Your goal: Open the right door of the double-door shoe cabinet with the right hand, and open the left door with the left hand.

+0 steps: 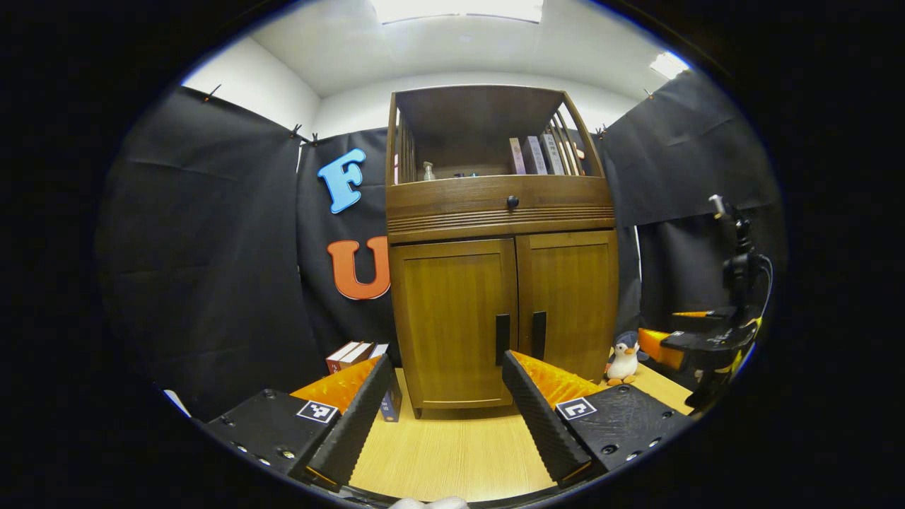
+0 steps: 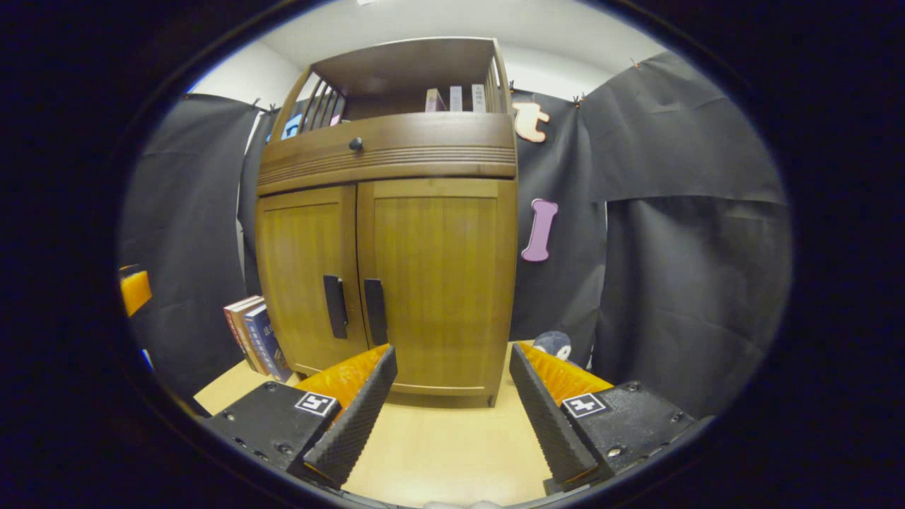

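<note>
A brown wooden shoe cabinet (image 1: pixel 498 212) stands on a light wooden table, both lower doors closed. In the left gripper view its left door (image 1: pixel 452 318) and right door (image 1: pixel 569 297) each carry a dark vertical handle by the centre seam. My left gripper (image 1: pixel 447 360) is open, a short way in front of the doors, its fingers framing the left door's handle (image 1: pixel 502 338). In the right gripper view my right gripper (image 2: pixel 452 353) is open before the right door (image 2: pixel 442 283), whose handle (image 2: pixel 375 311) lies left of the gap. The right gripper (image 1: pixel 707 343) also appears at the far right in the left gripper view.
Several books (image 1: pixel 353 353) lean beside the cabinet's left side, seen again as books (image 2: pixel 254 336) in the right gripper view. A plush penguin (image 1: pixel 623 359) sits at the cabinet's right foot. A drawer with a round knob (image 1: pixel 512 202) and an open shelf with books top the cabinet.
</note>
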`<state>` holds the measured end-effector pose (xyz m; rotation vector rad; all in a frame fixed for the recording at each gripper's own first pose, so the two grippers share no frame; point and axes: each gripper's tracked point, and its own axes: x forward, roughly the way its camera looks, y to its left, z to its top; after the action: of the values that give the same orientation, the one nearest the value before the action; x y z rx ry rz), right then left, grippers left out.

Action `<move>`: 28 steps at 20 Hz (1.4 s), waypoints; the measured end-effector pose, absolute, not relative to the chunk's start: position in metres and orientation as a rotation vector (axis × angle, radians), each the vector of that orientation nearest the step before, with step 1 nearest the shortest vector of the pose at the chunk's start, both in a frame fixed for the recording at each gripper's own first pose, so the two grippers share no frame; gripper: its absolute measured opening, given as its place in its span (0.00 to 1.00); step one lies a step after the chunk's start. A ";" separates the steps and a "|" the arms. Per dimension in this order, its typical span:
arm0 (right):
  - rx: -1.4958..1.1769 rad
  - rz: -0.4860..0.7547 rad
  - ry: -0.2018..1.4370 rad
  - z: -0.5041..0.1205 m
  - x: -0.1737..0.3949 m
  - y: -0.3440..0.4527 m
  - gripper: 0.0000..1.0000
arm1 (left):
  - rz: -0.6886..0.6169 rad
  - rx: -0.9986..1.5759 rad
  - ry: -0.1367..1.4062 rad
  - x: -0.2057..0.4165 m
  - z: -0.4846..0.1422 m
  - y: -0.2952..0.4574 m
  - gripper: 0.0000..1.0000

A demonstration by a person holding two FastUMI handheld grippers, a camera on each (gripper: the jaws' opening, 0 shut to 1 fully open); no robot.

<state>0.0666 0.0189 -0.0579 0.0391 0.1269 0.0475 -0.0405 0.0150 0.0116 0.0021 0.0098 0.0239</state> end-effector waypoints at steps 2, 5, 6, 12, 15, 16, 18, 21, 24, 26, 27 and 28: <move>0.036 0.058 0.130 -0.064 0.093 0.030 1.00 | 0.046 0.015 0.021 -0.041 0.013 0.019 0.96; 0.026 0.090 0.147 -0.076 0.144 0.052 1.00 | 0.078 0.021 0.031 -0.039 0.014 0.023 0.96; 0.034 0.100 0.152 -0.077 0.160 0.059 1.00 | 0.089 0.018 0.035 -0.038 0.014 0.024 0.96; 0.052 0.181 0.166 -0.086 0.240 0.115 0.97 | 0.157 0.022 0.064 -0.030 0.010 0.034 0.96; 0.054 0.204 0.191 -0.092 0.268 0.139 0.93 | 0.191 0.020 0.077 -0.027 0.012 0.041 0.96; 0.055 0.216 0.203 -0.093 0.273 0.146 0.88 | 0.200 0.018 0.081 -0.025 0.012 0.044 0.96; 0.051 0.233 0.212 -0.096 0.281 0.158 0.81 | 0.223 0.012 0.085 -0.025 0.012 0.050 1.00; 0.044 0.234 0.207 -0.093 0.289 0.166 0.78 | 0.246 0.000 0.083 -0.027 0.013 0.056 0.96; 0.052 0.226 0.219 -0.091 0.293 0.170 0.71 | 0.261 0.004 0.095 -0.031 0.007 0.062 0.96; 0.048 0.193 0.213 -0.091 0.296 0.168 0.65 | 0.271 0.012 0.095 -0.034 0.007 0.066 0.96; 0.053 0.186 0.214 -0.091 0.298 0.168 0.52 | 0.274 0.010 0.097 -0.035 0.006 0.068 0.96; 0.045 0.182 0.217 -0.093 0.298 0.167 0.38 | 0.272 0.006 0.094 -0.036 0.006 0.069 0.96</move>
<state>0.2980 0.1672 -0.0927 0.0455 0.2170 0.1817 -0.0360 0.0687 0.0059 0.0056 0.0940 0.2719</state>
